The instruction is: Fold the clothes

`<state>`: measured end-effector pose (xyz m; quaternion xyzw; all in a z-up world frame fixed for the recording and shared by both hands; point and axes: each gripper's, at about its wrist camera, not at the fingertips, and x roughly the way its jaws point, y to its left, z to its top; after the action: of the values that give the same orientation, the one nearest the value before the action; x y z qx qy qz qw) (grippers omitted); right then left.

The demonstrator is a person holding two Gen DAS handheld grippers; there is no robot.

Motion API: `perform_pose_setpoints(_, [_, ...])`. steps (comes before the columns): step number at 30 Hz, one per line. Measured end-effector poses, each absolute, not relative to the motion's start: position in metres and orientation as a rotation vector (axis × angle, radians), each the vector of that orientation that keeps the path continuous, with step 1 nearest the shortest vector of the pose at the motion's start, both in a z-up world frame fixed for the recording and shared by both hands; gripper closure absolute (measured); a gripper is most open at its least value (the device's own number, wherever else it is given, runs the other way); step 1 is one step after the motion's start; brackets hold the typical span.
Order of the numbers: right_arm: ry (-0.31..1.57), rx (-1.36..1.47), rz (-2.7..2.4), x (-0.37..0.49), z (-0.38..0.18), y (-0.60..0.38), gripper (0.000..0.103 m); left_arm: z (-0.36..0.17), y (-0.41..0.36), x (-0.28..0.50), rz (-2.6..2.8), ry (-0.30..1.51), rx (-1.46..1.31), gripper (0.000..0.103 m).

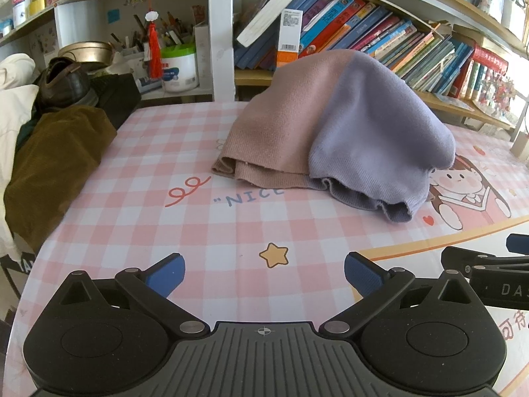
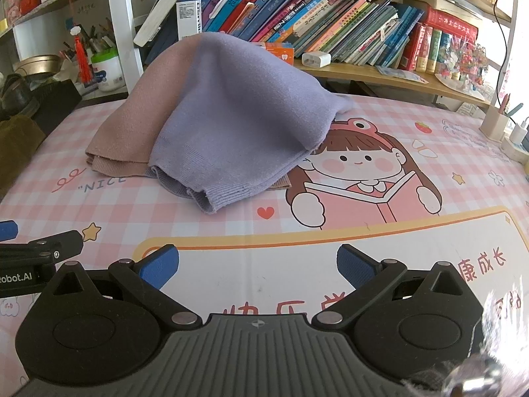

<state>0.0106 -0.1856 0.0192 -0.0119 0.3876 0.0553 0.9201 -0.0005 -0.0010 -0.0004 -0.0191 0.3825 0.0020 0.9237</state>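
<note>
Left gripper [image 1: 264,273] fills the bottom of the left wrist view; its blue-padded fingers [image 1: 167,273] stand wide apart, nothing between them, hovering over the bench [image 1: 205,231]. Right gripper [image 2: 258,264] sits likewise along the bottom of the right wrist view, fingers [image 2: 355,266] spread wide and empty. Each gripper shows in the other's frame: the right one enters at the lower right edge of the left view, the left one at the lower left edge of the right view (so the two are side by side, near each other).

Bench surface: a pink-and-white checked mat with a yellow star [image 1: 273,254], the word "NICE" [image 1: 254,197], and a cartoon girl reading a book [image 2: 360,172] at centre right of the right view.

Beyond the fingers, at mid frame in both views, lies the sweater [image 1: 337,125]: a two-tone knit, pink half to the left, lavender half to the right. It is humped up in a mound rather than flat, with ribbed hems loose along its near edge. It partly covers the "NICE" lettering and touches the cartoon girl's head. Neither gripper touches it.

Left edge of the left view: a brown corduroy garment [image 1: 56,162] bunched at the bench side, with white cloth [image 1: 13,99] beside it.

Farthest back, across the top of both frames: a shelf of leaning books [image 2: 297,13], a white tub with a green lid [image 1: 178,66], and a hanging red tassel [image 1: 153,49].
</note>
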Motion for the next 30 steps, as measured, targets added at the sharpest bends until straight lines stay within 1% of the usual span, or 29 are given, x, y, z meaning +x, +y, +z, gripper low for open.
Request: perform_pose_setpoints(30, [0.819, -0.011, 0.106, 0.0158, 0.0156, -0.1893, 0.000, -0.0063, -0.0064, 0.0089, -0.059, 0.797, -0.080, 0.000])
